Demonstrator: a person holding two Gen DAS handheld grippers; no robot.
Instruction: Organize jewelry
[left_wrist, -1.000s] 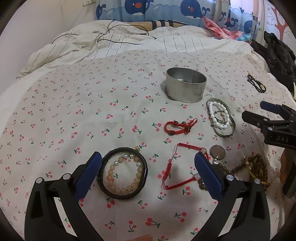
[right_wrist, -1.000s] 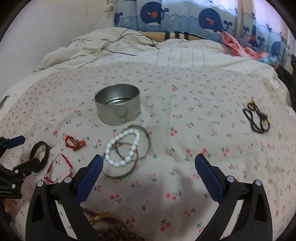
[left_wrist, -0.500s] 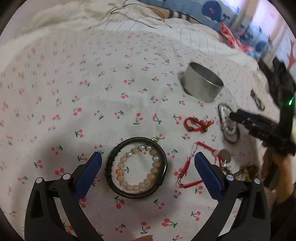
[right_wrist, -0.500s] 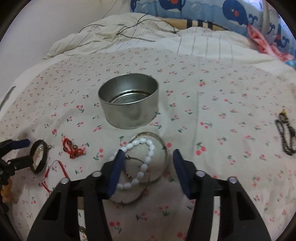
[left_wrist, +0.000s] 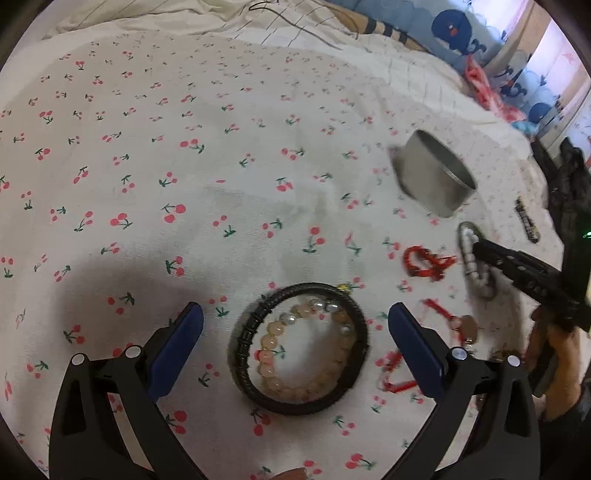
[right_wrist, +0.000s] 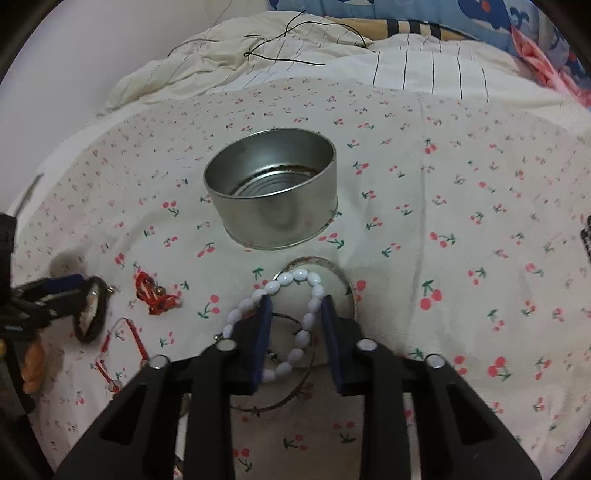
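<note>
An empty round metal tin (right_wrist: 273, 188) stands on the cherry-print sheet; it also shows in the left wrist view (left_wrist: 432, 181). A white bead bracelet (right_wrist: 306, 295) lies on thin metal bangles (right_wrist: 317, 264) just in front of the tin. My right gripper (right_wrist: 295, 306) is low over it, jaws narrowed around part of the bead loop but apart. My left gripper (left_wrist: 295, 325) is open, straddling a black cord bracelet (left_wrist: 299, 347) with a peach bead bracelet (left_wrist: 295, 373) inside it. A red knotted bracelet (left_wrist: 424, 262) lies between the two groups.
A red cord with a round pendant (left_wrist: 458, 325) lies at the left gripper's right finger. A dark bead bracelet (left_wrist: 526, 221) lies far right. A rumpled striped duvet (right_wrist: 295, 51) with a black cable is behind the tin. Dark clothing (left_wrist: 565, 184) is at the right edge.
My right gripper came down and forward over the white bead bracelet and its jaws narrowed from wide open. My left gripper moved forward and left, centring on the black and peach bracelets.
</note>
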